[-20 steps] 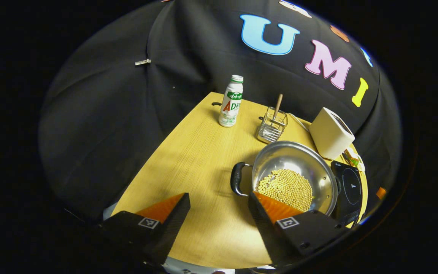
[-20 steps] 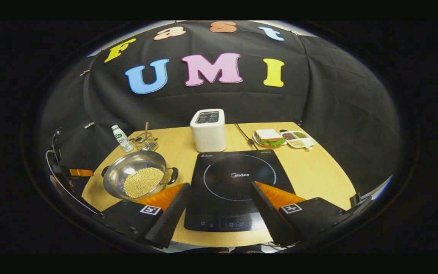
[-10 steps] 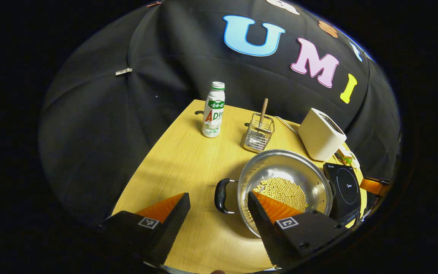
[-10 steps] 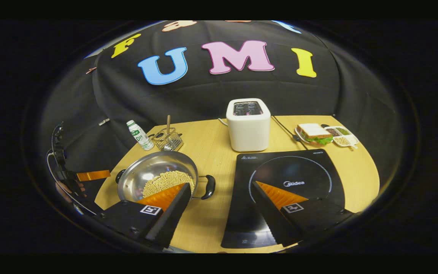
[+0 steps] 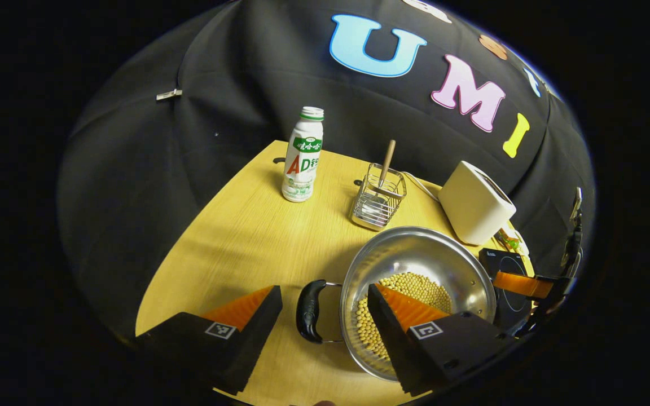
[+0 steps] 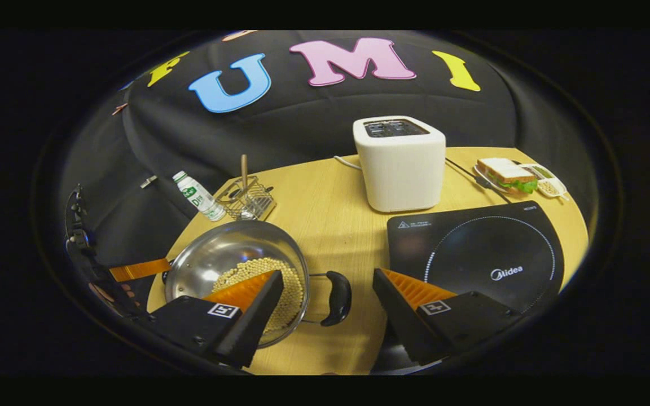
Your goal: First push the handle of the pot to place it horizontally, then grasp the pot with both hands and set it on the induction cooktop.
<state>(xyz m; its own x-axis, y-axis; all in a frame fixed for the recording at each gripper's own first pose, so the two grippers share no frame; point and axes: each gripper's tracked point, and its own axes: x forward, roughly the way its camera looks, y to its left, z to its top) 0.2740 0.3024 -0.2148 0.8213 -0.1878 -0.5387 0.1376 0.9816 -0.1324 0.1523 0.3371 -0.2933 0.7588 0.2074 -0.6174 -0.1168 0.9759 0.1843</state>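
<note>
Wood-grain counter point(image 5: 235, 237) fills the booth floor, with black cloth behind it. Going left to right in the left gripper view: a bottle point(image 5: 302, 155) stands at the far edge, a wire rack point(image 5: 377, 197) with a stick in it sits beside it, then the pot point(image 5: 421, 265) of beans, a toaster point(image 5: 474, 203) behind it, and the cooktop point(image 5: 503, 276) peeking out past the pot's far rim.

The left gripper point(image 5: 325, 307) has its fingers spread wide, holding nothing, and the pot's left handle point(image 5: 308, 311) lies right in the gap between them, just ahead of the tips. In the right gripper view the right gripper point(image 6: 328, 290) is likewise spread and empty, with the right handle point(image 6: 337, 290) sitting in its gap.

The line through the two handles runs across the counter, side to side, so the pot seems already squared up. Each gripper is nearest its own handle; the likely next move is a short advance and a close on both.

The pot sits on bare wood, apart from the cooktop point(image 6: 488, 254), which lies to its right with an open strip of counter between. The toasters's front face stands just behind that path, so the carry has little room to drift backward.
</note>
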